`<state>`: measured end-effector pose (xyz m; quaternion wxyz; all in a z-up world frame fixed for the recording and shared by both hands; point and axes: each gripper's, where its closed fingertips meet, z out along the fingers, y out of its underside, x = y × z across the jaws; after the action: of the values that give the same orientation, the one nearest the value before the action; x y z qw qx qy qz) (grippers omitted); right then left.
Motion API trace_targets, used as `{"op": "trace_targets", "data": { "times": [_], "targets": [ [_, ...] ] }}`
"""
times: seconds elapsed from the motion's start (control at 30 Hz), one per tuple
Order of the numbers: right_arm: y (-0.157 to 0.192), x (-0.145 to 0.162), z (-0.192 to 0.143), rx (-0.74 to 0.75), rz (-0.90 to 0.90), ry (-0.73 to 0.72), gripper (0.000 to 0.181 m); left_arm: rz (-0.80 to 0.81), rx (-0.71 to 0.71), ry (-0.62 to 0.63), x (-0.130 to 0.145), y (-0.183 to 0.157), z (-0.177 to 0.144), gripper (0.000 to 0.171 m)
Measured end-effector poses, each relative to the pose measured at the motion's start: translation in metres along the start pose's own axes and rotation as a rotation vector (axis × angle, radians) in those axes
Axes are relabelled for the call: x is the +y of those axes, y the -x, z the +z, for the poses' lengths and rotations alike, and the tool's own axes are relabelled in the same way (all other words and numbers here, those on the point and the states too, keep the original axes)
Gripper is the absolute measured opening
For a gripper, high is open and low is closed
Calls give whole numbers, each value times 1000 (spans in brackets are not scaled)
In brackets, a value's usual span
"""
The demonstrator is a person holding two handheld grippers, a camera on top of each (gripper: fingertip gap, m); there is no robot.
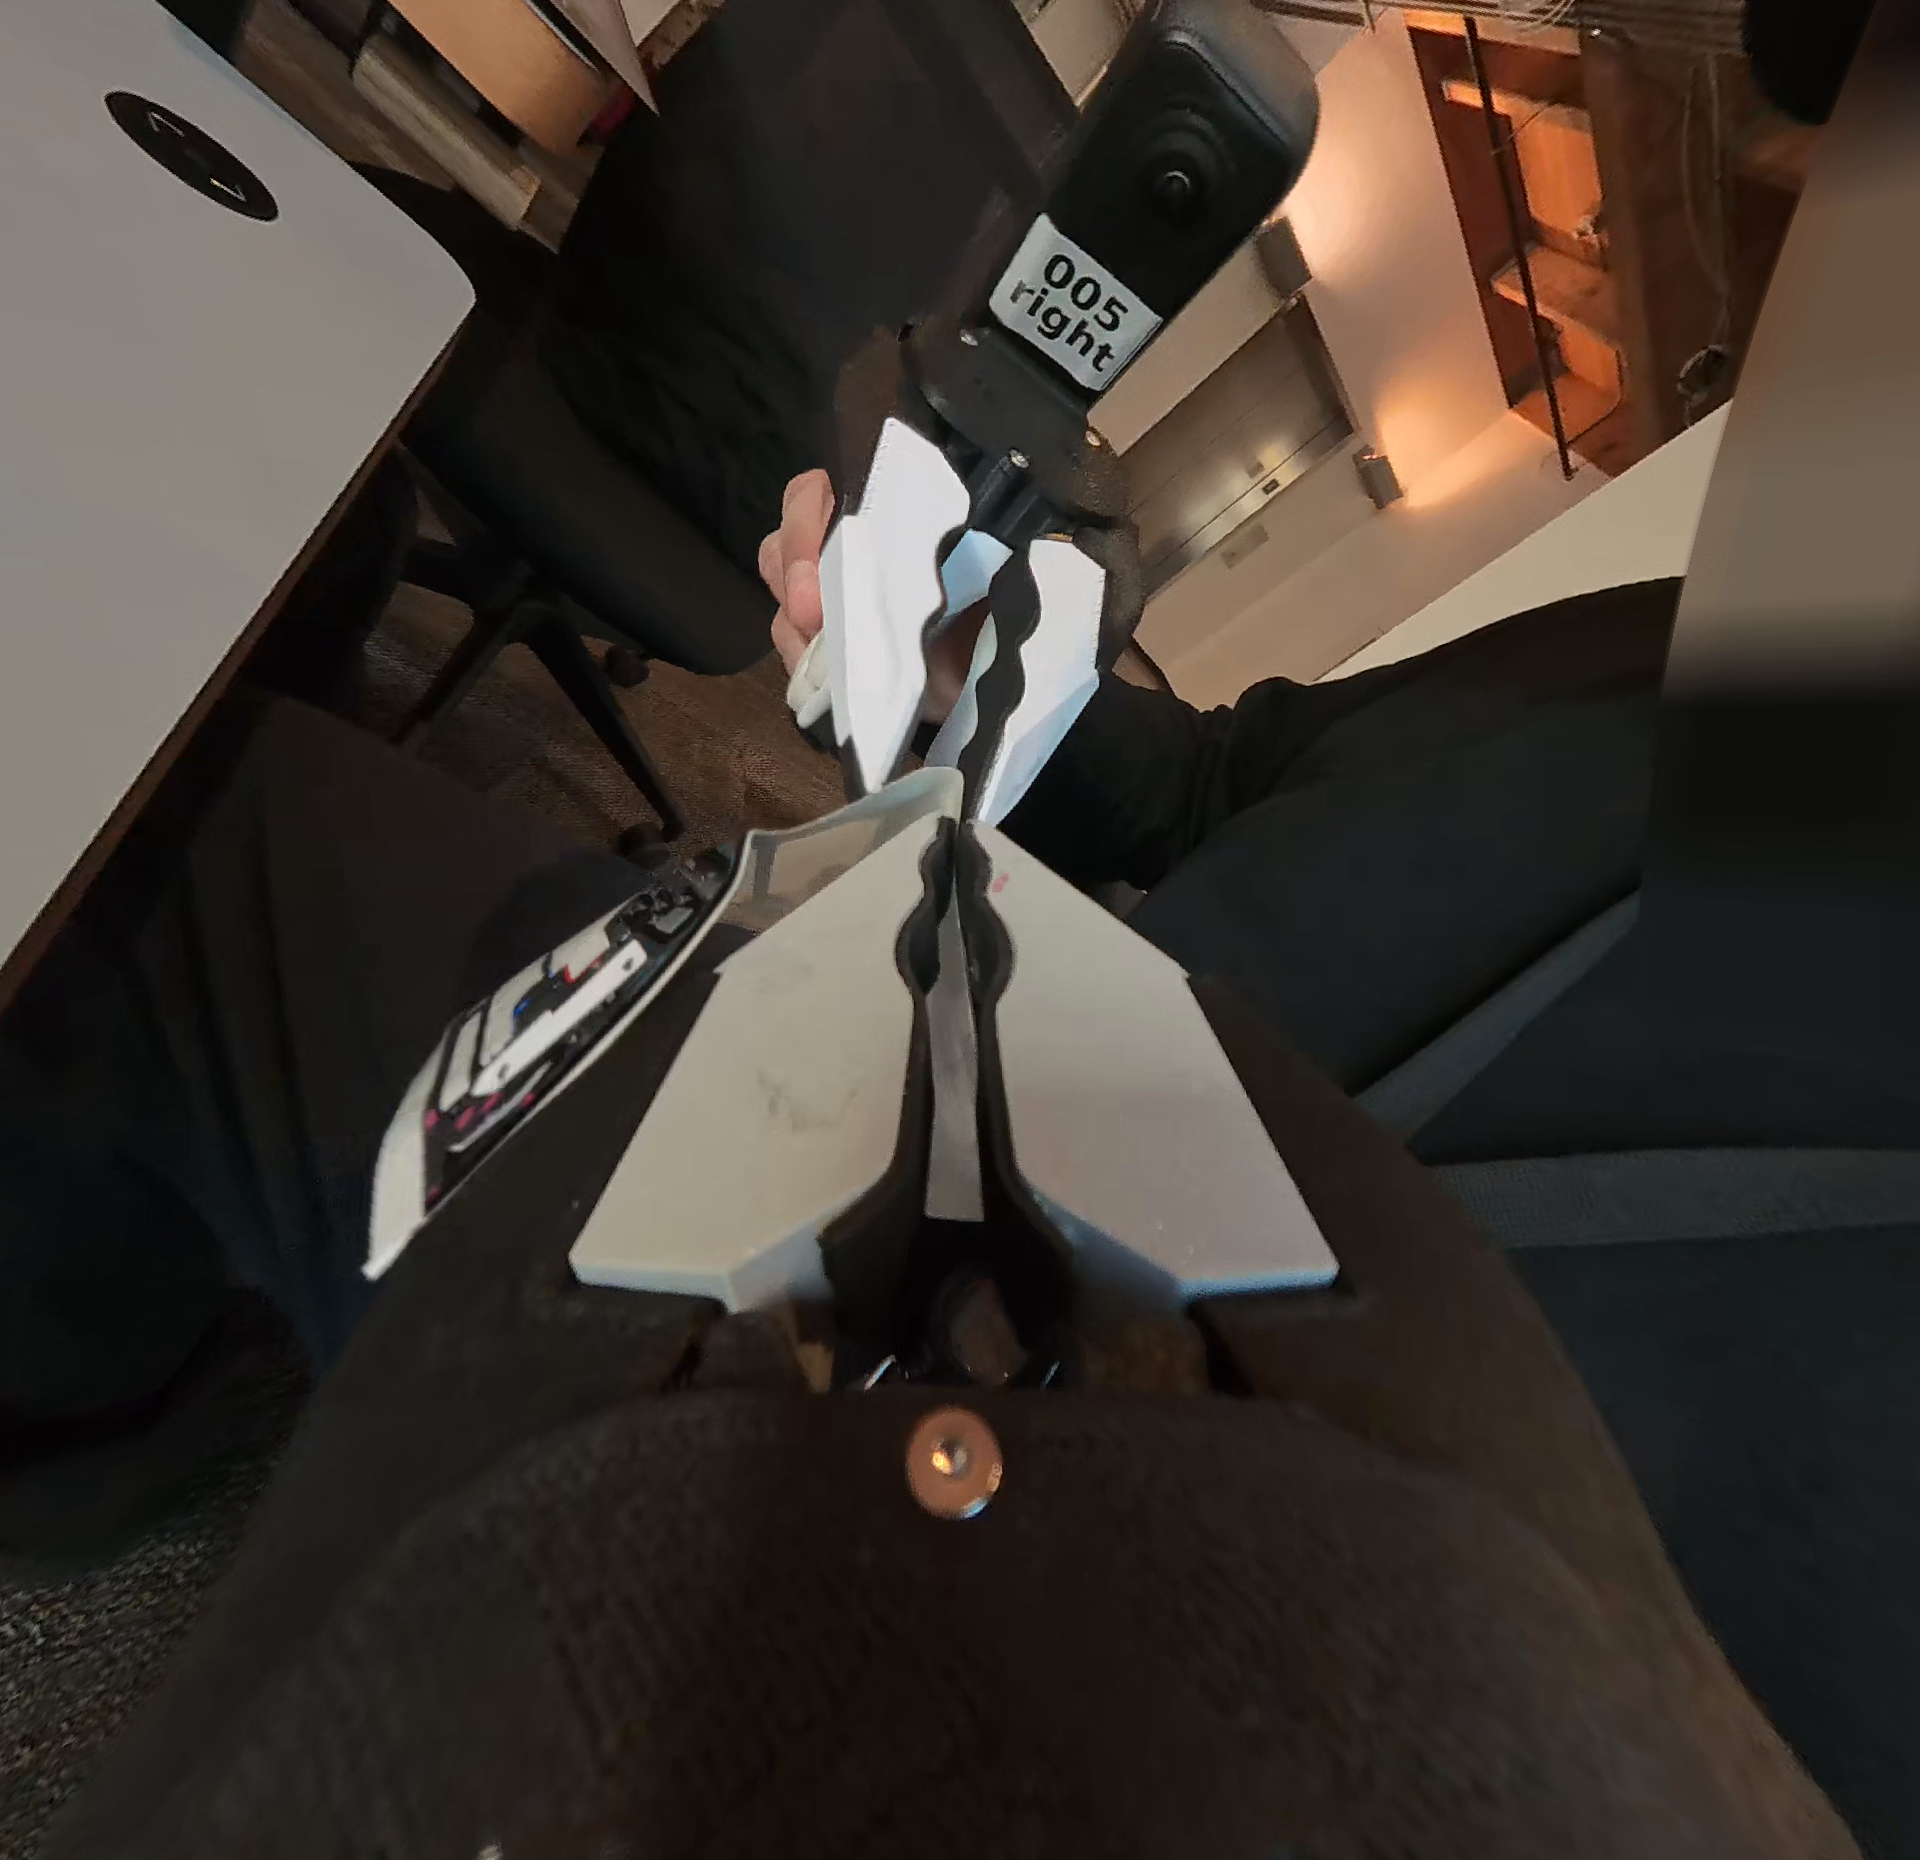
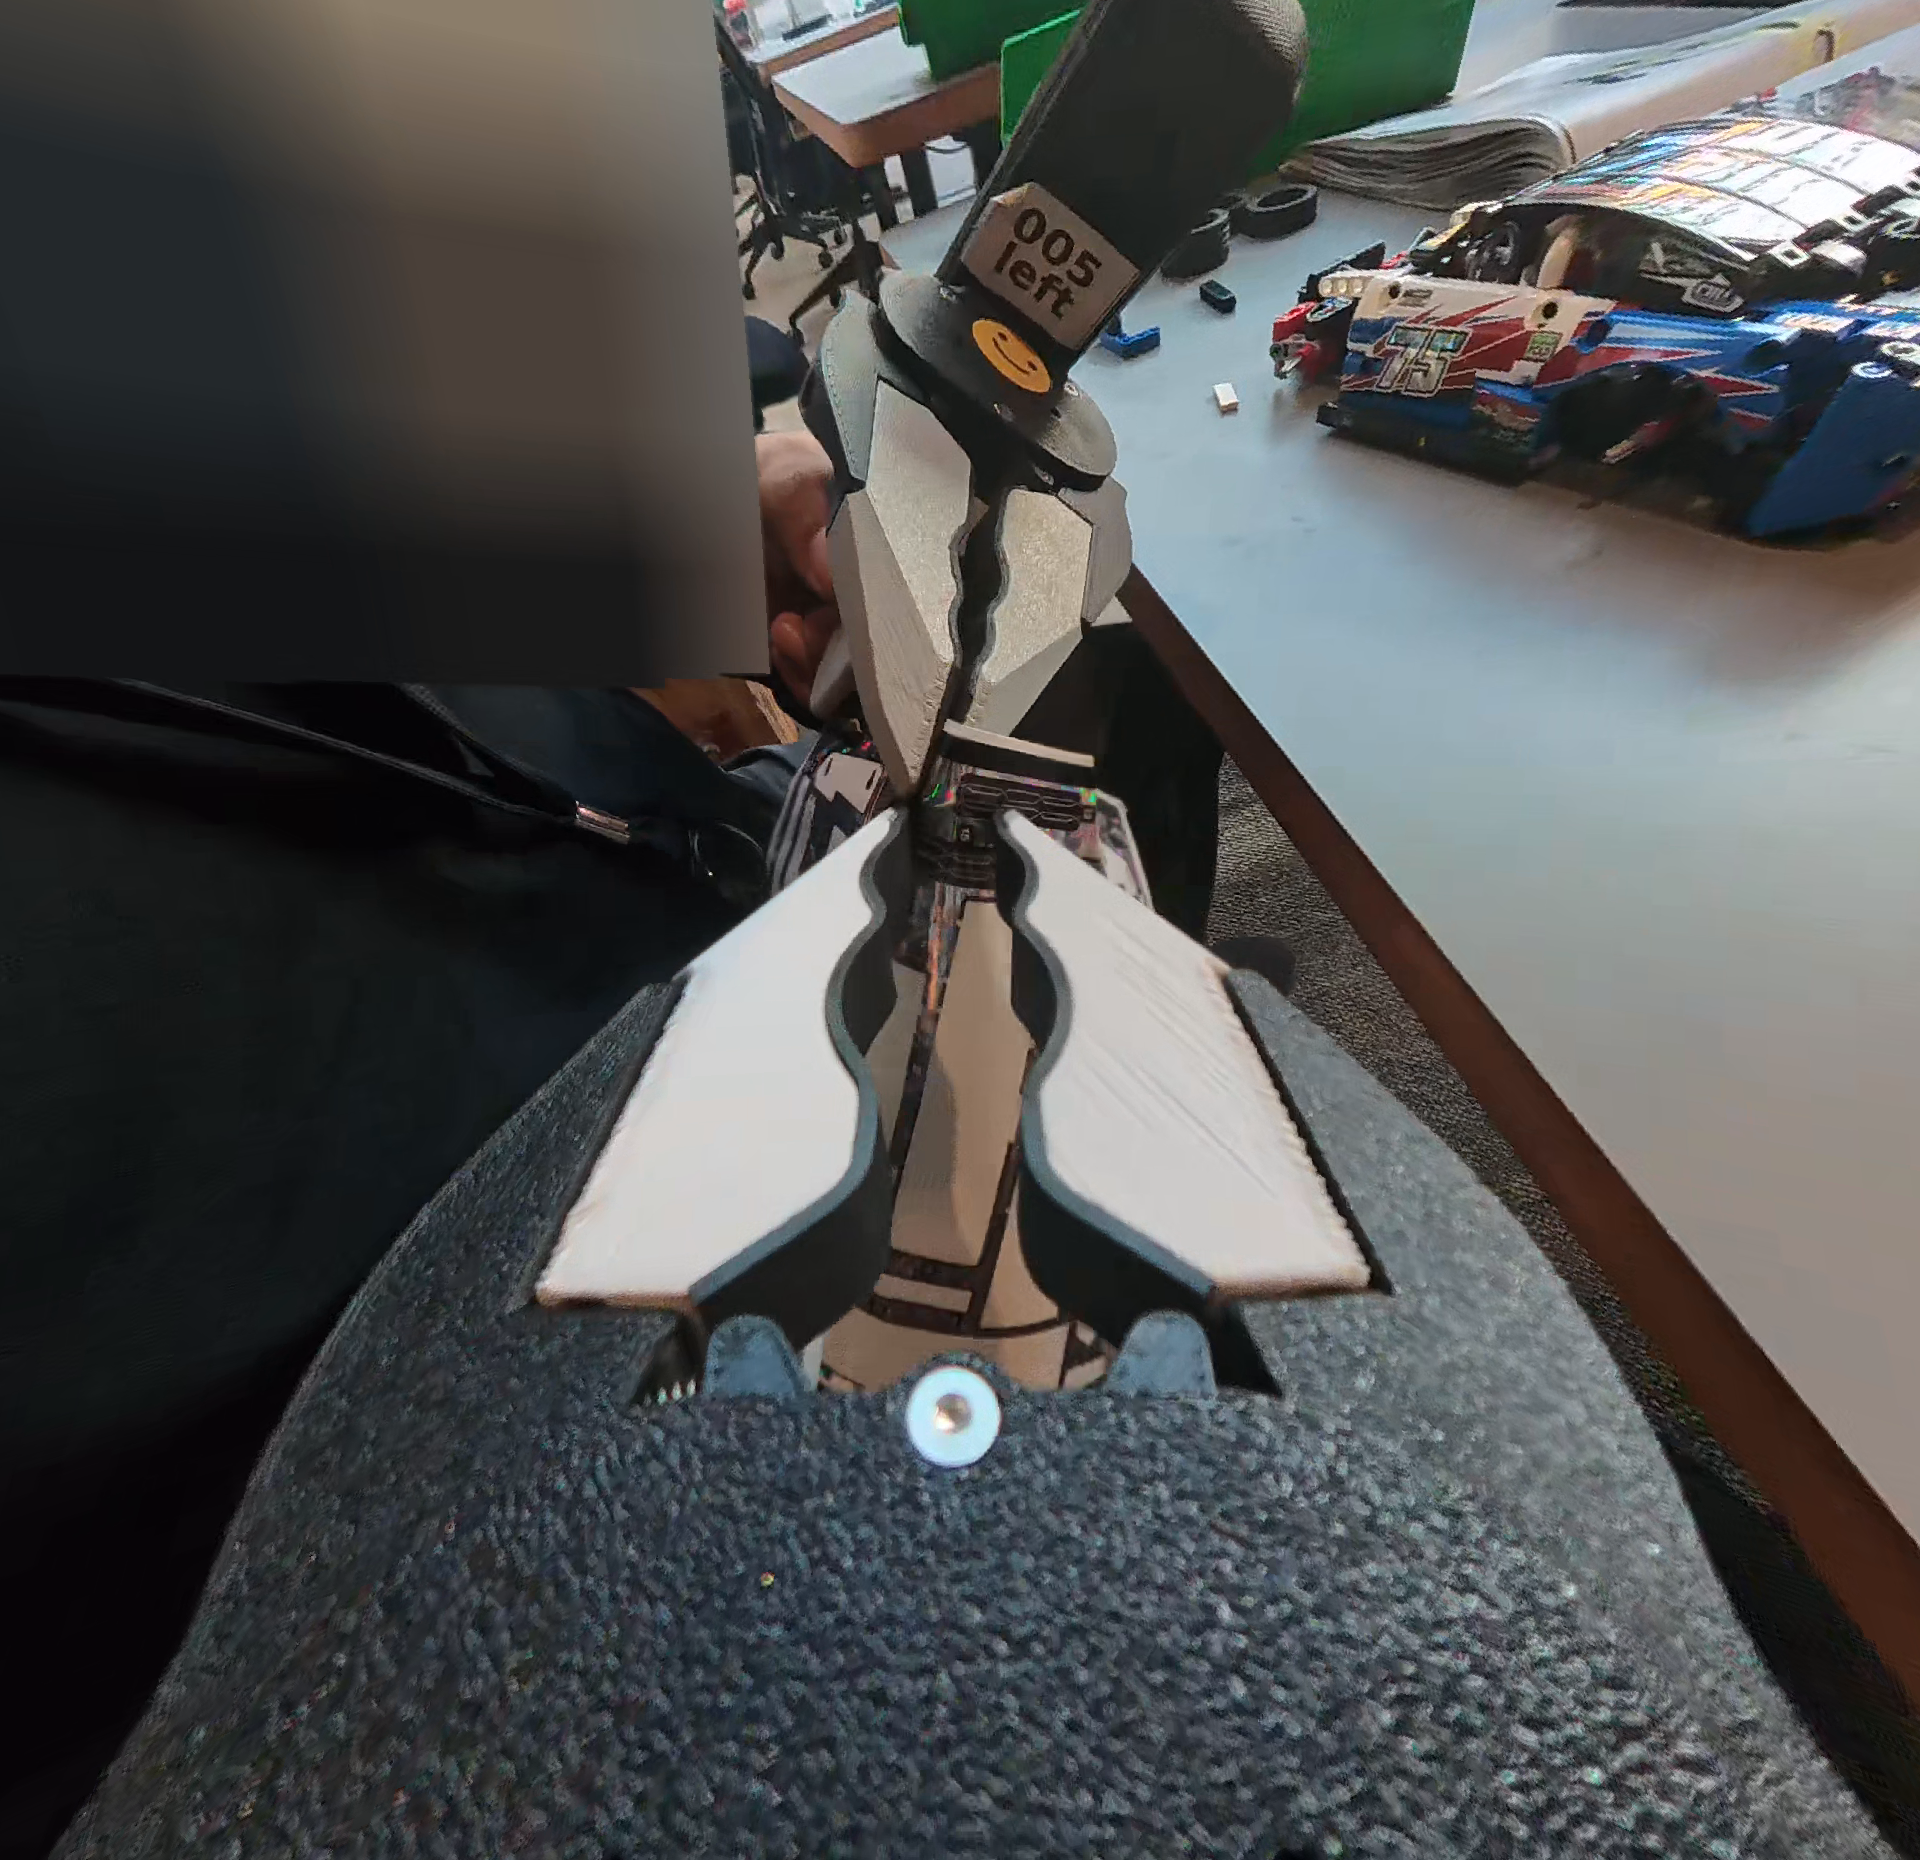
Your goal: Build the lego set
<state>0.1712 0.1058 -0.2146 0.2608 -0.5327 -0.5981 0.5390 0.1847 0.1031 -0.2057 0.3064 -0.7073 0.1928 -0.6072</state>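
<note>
A sticker sheet [image 1: 561, 1010] with black, white and pink shapes curls out to the left of my left gripper [image 1: 956, 834], which is shut on its edge. In the right wrist view the sheet [image 2: 961, 1083] shows flat behind the narrow gap of my right gripper [image 2: 948, 818], whose jaws stand slightly apart. The two grippers meet tip to tip over the person's lap: the right gripper [image 1: 935, 792] faces mine from above, and the left gripper [image 2: 920, 787] is shut at the sheet's far edge. A partly built blue, red and white lego race car [image 2: 1621, 376] lies on the grey table [image 2: 1455, 771].
On the table lie black tyres [image 2: 1273, 212], a small blue piece [image 2: 1132, 338], a small white piece [image 2: 1227, 397] and a stack of booklets [image 2: 1455, 143]. Green bins [image 2: 1351, 2] stand behind. A second white table [image 1: 156, 460] and a black chair [image 1: 727, 252] are to the left. The grippers are tip to tip, or close to it.
</note>
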Motion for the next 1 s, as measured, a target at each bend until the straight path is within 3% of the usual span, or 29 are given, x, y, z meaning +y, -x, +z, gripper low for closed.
{"op": "trace_targets", "data": {
  "times": [0.17,0.43,0.8,1.0],
  "targets": [
    [-2,5,5,60,-63,36,8,5,-49,2,3,8,-3,0],
    [-6,10,10,74,-8,31,4,61,-139,35,10,17,-7,0],
    [-3,13,11,40,66,-31,1,102,-174,70,18,19,-6,0],
    [-1,17,13,51,21,12,1,105,-173,83,23,18,-6,0]
  ]
}}
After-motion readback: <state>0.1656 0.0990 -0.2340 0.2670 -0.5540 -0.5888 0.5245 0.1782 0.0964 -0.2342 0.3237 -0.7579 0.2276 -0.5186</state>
